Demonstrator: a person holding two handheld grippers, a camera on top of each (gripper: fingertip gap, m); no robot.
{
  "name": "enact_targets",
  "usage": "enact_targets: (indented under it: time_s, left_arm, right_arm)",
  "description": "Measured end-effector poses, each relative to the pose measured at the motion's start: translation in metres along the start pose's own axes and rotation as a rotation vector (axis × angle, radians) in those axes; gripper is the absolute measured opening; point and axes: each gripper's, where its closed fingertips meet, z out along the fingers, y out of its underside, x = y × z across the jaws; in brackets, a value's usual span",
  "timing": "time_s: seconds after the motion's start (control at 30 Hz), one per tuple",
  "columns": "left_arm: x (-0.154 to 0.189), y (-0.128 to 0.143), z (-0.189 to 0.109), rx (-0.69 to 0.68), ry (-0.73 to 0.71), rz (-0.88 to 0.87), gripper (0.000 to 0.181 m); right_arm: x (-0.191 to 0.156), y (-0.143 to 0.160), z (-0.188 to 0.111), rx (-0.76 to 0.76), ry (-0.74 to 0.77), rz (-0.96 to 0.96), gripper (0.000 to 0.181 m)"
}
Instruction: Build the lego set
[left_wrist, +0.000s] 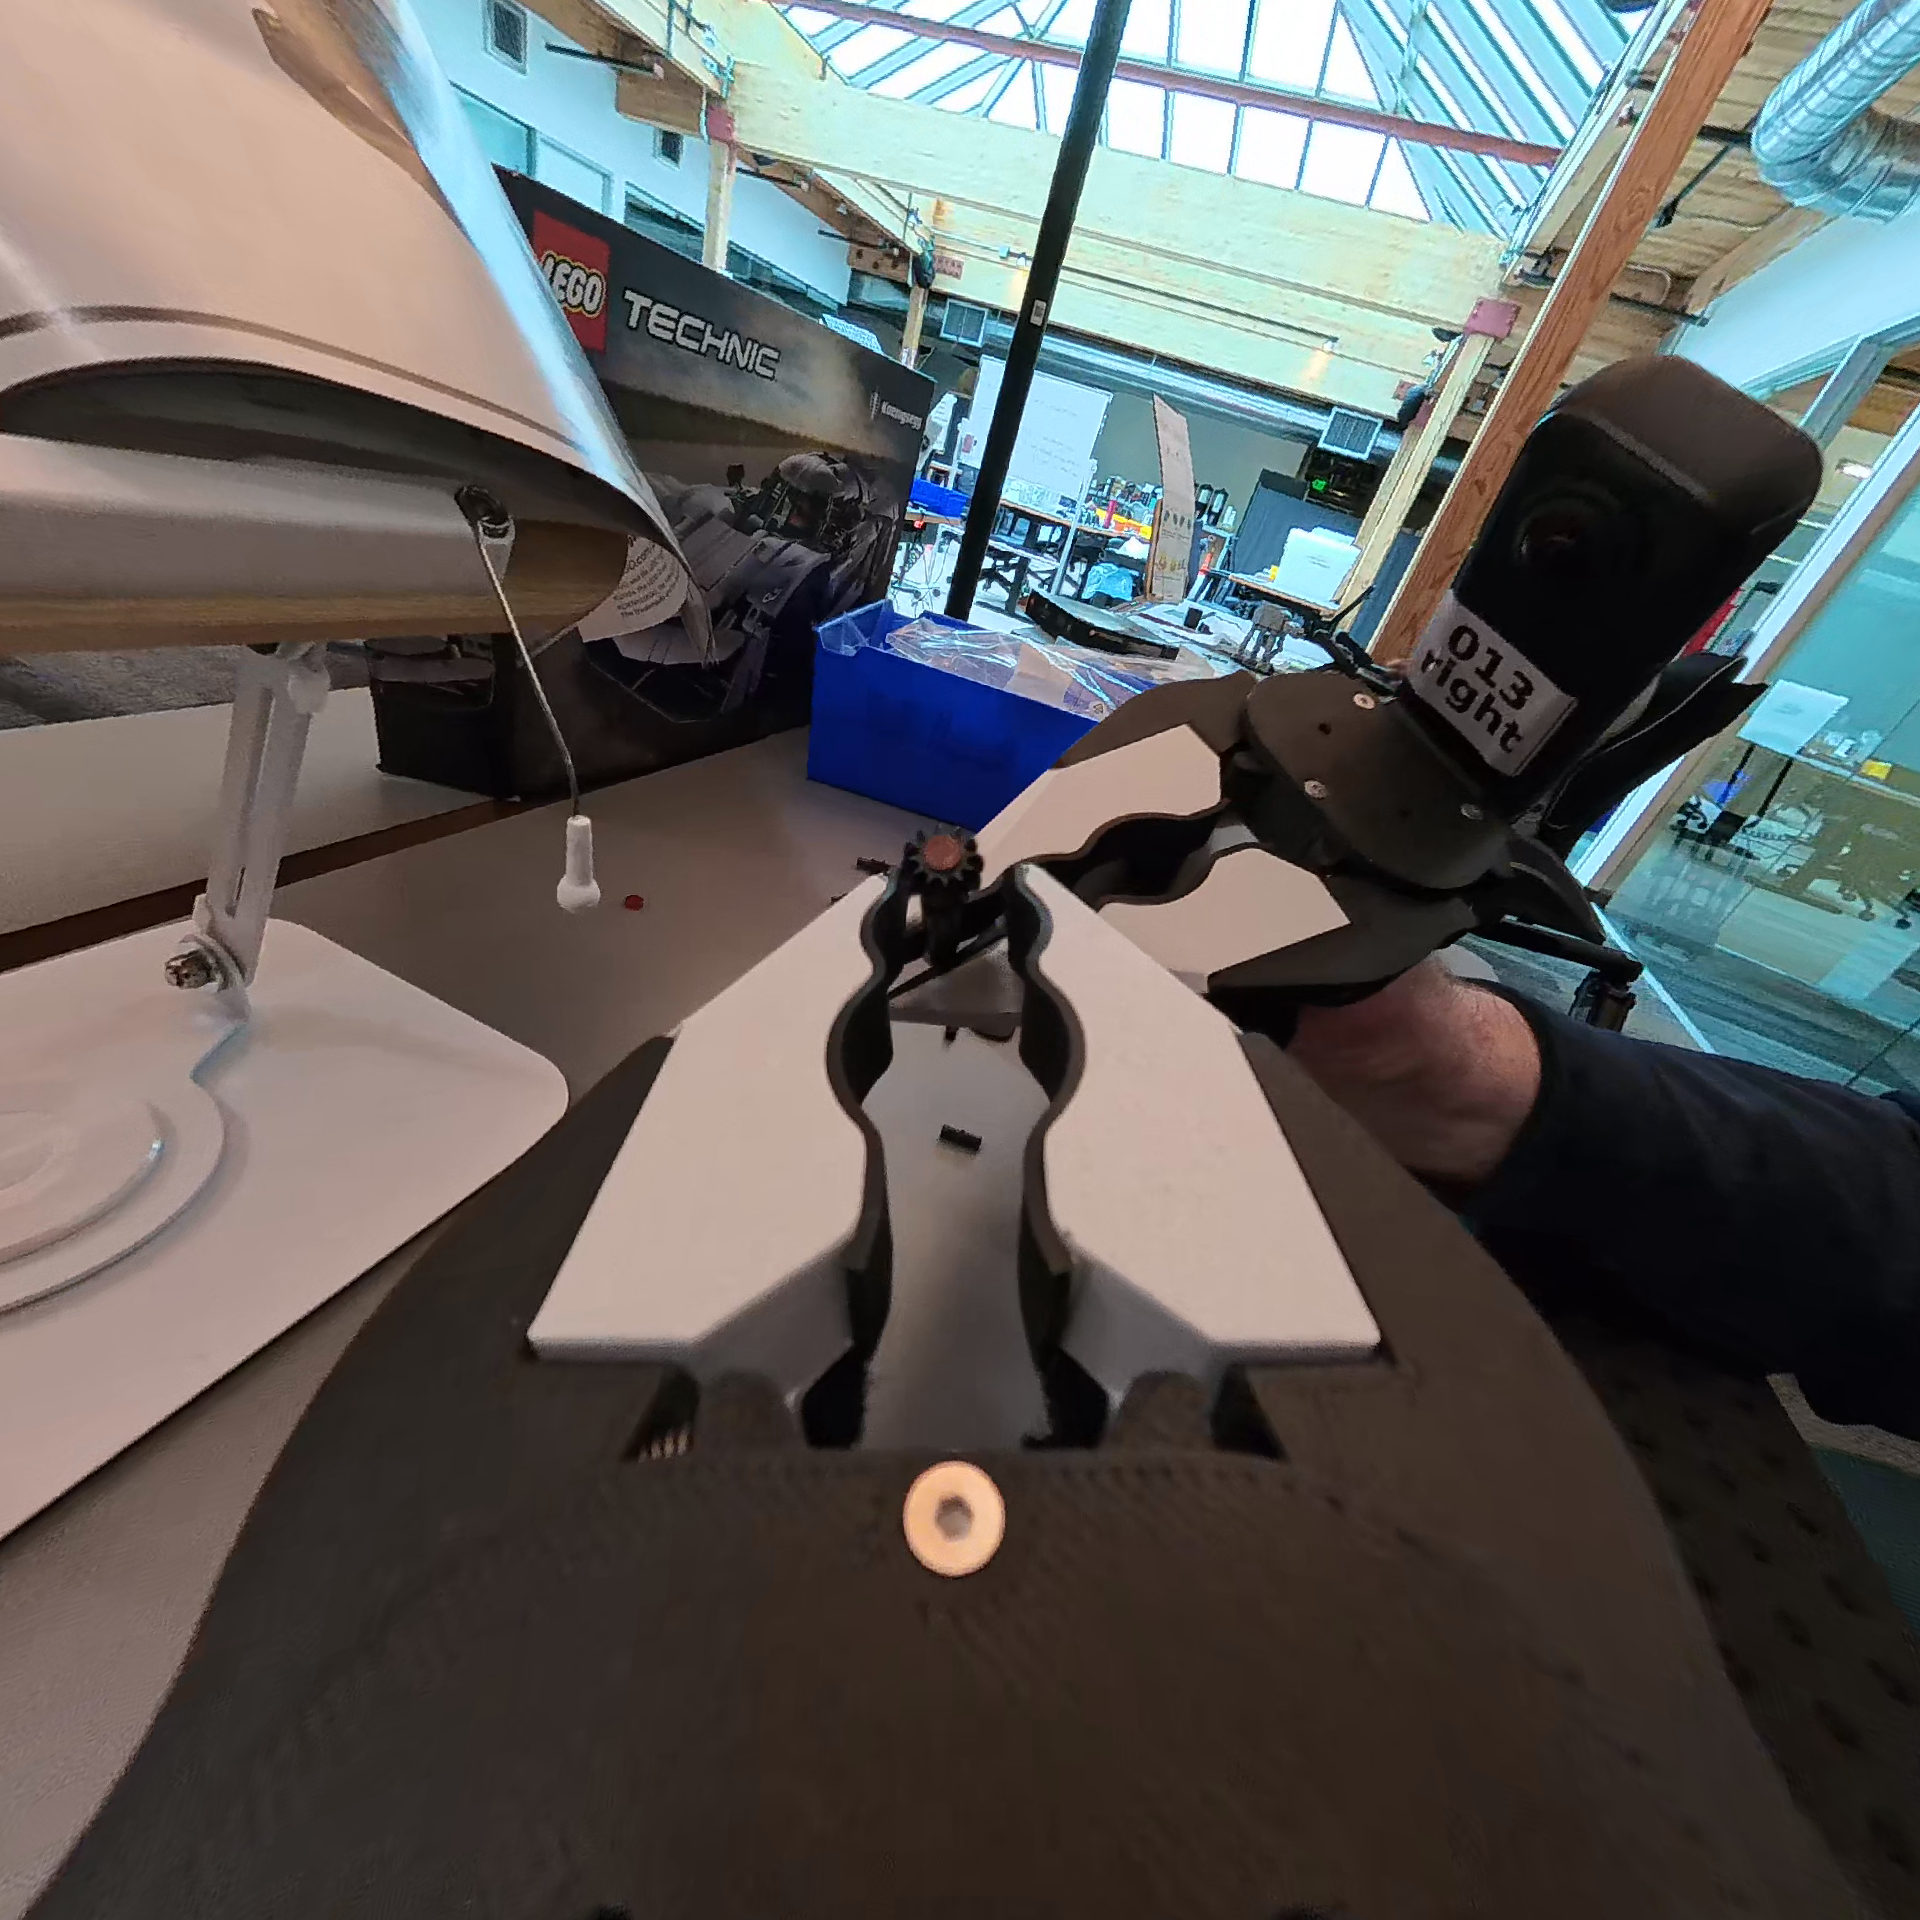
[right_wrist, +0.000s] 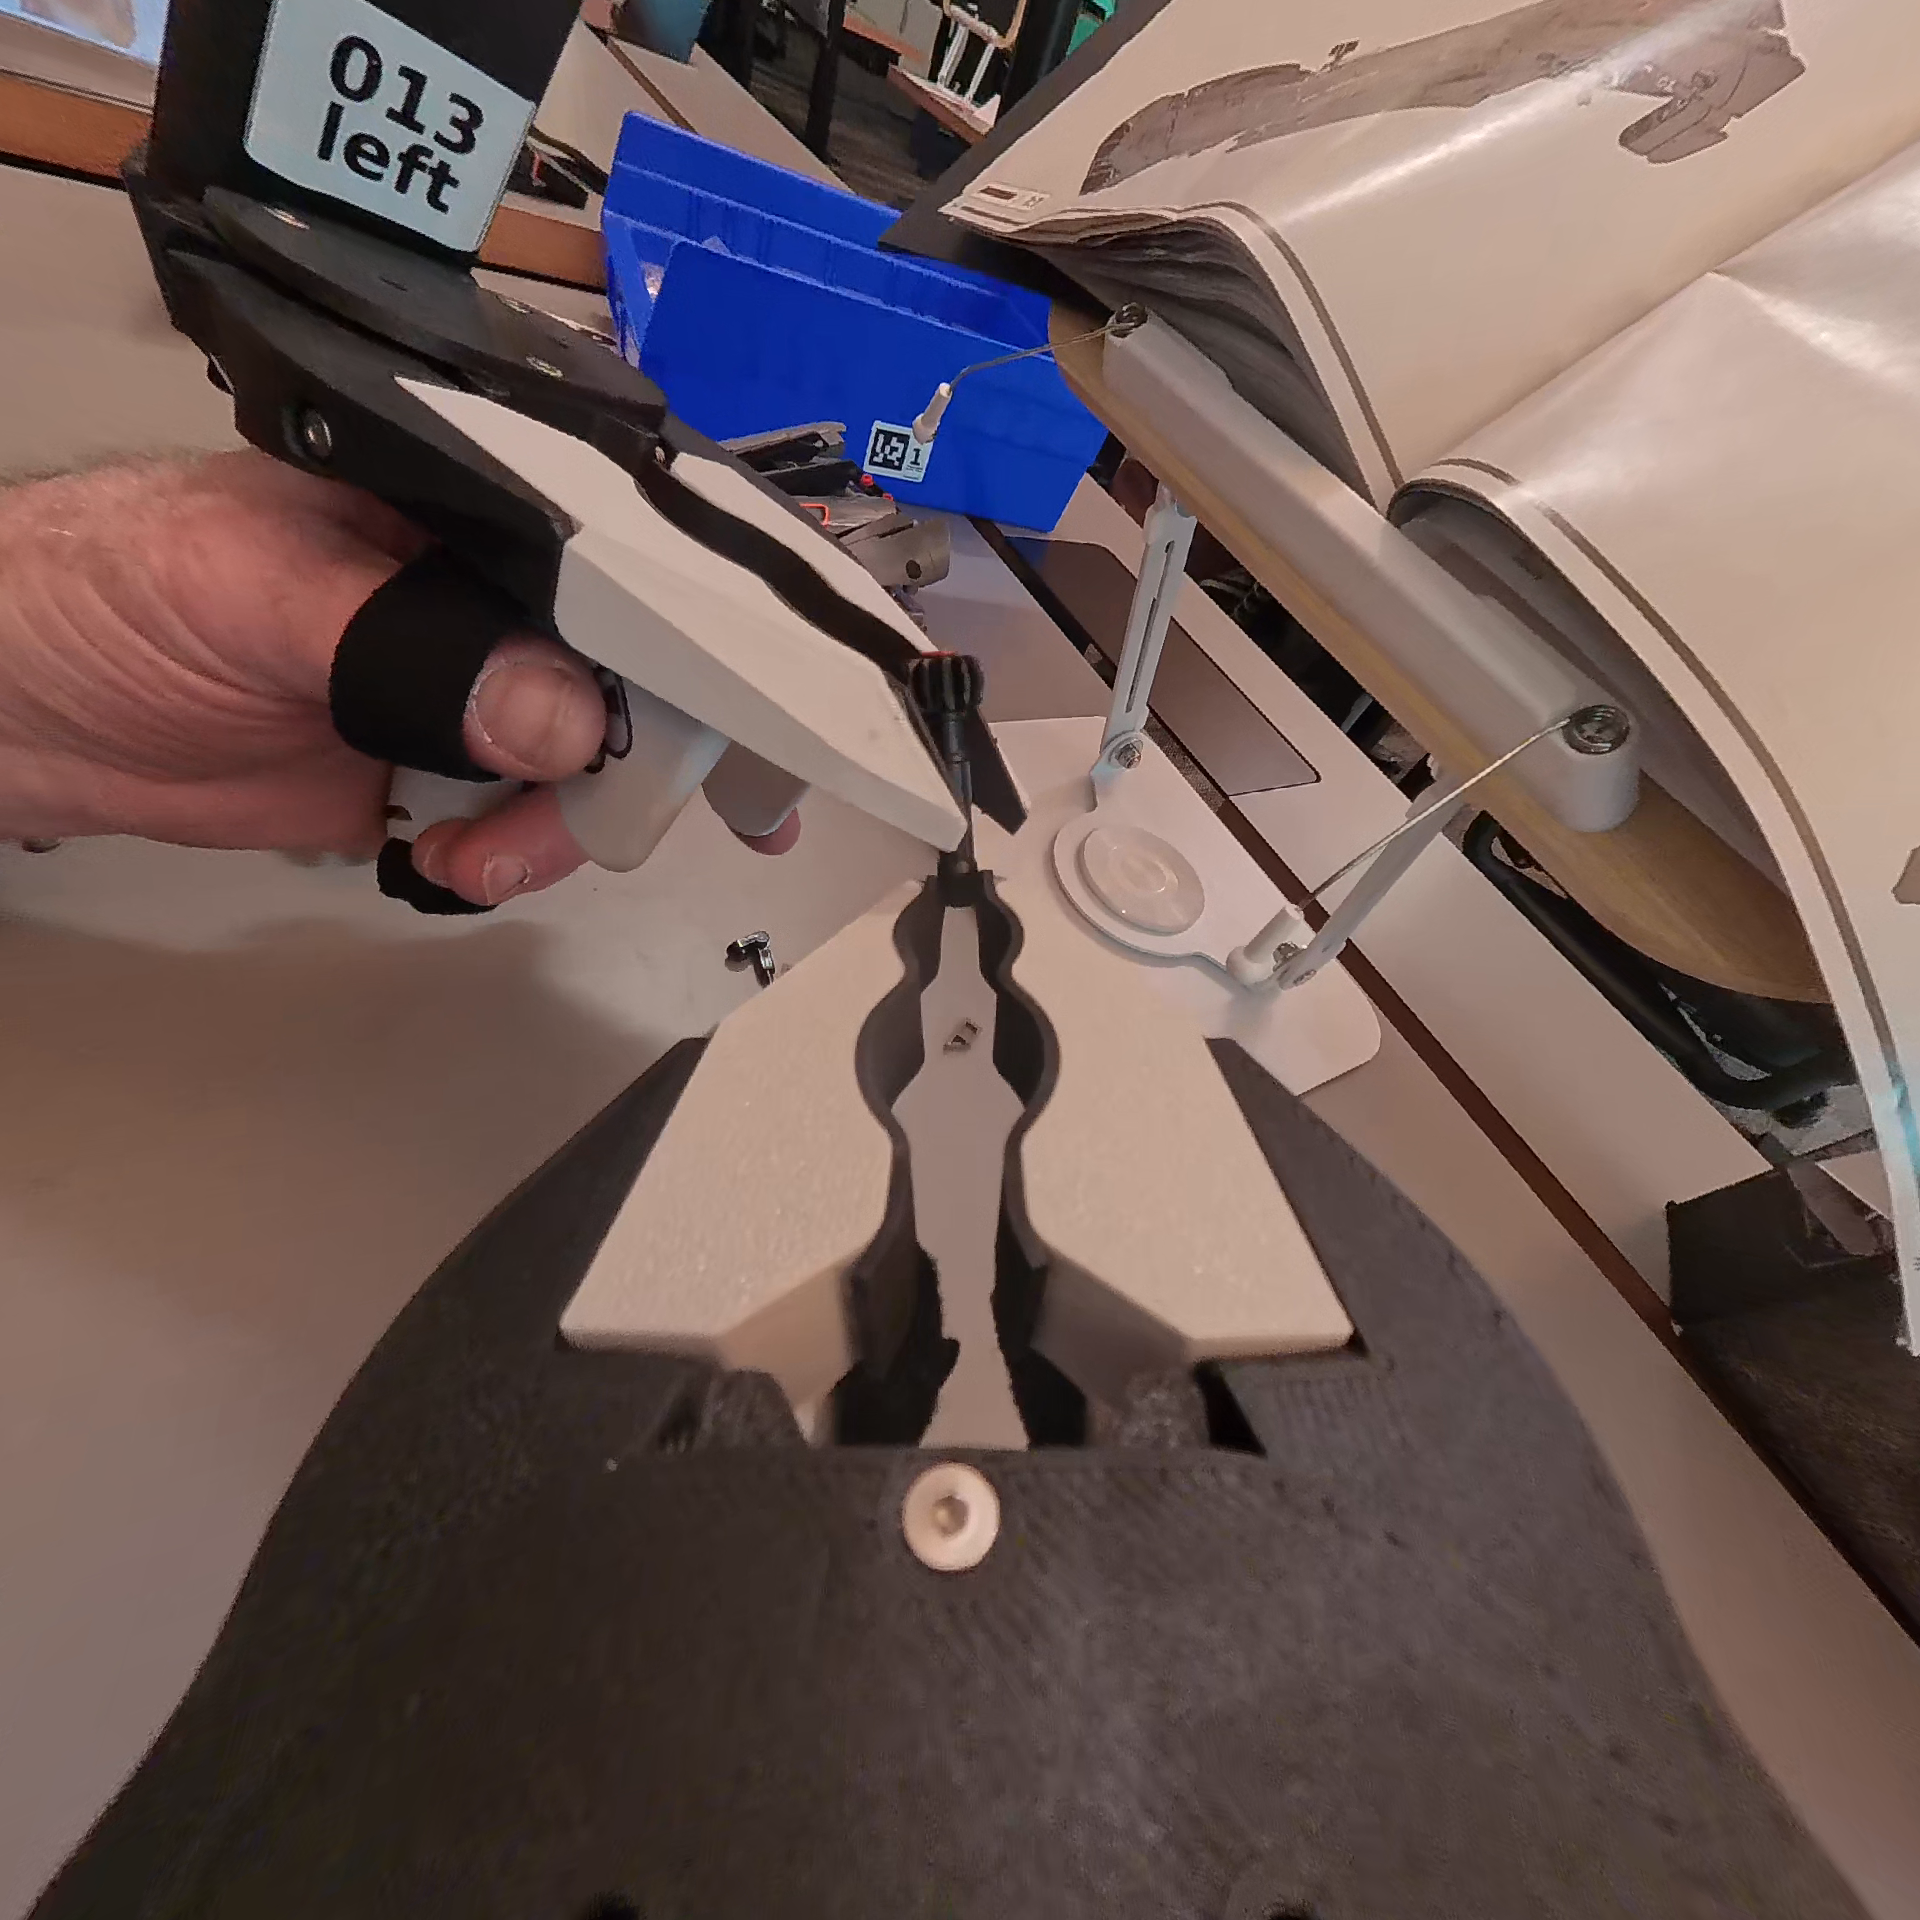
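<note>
A small black gear (left_wrist: 943, 857) with a reddish centre sits on a thin black axle (right_wrist: 956, 769). My left gripper (left_wrist: 940, 909) is shut on the gear end and holds it above the table. In the right wrist view the left gripper (right_wrist: 935, 727) reaches in from the upper left with the gear (right_wrist: 945, 681) at its tip. My right gripper (right_wrist: 964, 888) is shut on the axle's lower end. In the left wrist view the right gripper (left_wrist: 1013, 883) comes in from the right and meets the left fingertips.
A blue bin (left_wrist: 914, 727) holding plastic bags and the set's dark box (left_wrist: 727, 468) stand behind. An open instruction booklet (right_wrist: 1558, 312) rests on a white stand (left_wrist: 260, 1091) beside the grippers. Small loose pieces (left_wrist: 961, 1138) (right_wrist: 753, 951) lie on the table. A part-built model (right_wrist: 873, 520) is near the bin. Both grippers' tips are close together, under 4 cm apart.
</note>
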Motion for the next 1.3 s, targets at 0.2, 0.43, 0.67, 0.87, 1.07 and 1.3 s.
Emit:
enact_targets:
  time_s: [0.2,0.43,0.67,0.87,1.07,1.3]
  left_arm:
    - [0.0019,0.0010,-0.0002,-0.013,-0.003,0.022,0.018]
    - [0.0010,0.0031,0.0000,-0.021,-0.004,0.019,0.017]
    - [0.0002,0.0066,0.0014,-0.031,0.000,0.013,0.015]
    - [0.0017,0.0067,0.0015,-0.031,0.011,0.014,0.008]
    - [0.0014,0.0067,0.0012,-0.031,0.012,0.016,0.007]
    - [0.0016,0.0064,0.0011,-0.029,0.016,0.011,0.007]
  right_arm:
    - [-0.0008,0.0012,0.0006,-0.002,-0.007,0.000,0.004]
    - [-0.0039,0.0004,0.0014,-0.003,-0.015,-0.008,0.004]
    - [-0.0052,-0.0006,0.0004,0.001,-0.023,-0.014,0.004]
    - [-0.0065,0.0001,0.0006,-0.003,-0.029,-0.019,0.004]
    - [-0.0069,-0.0001,0.0005,-0.002,-0.030,-0.021,0.004]
    - [-0.0068,-0.0003,0.0001,-0.002,-0.031,-0.023,0.004]
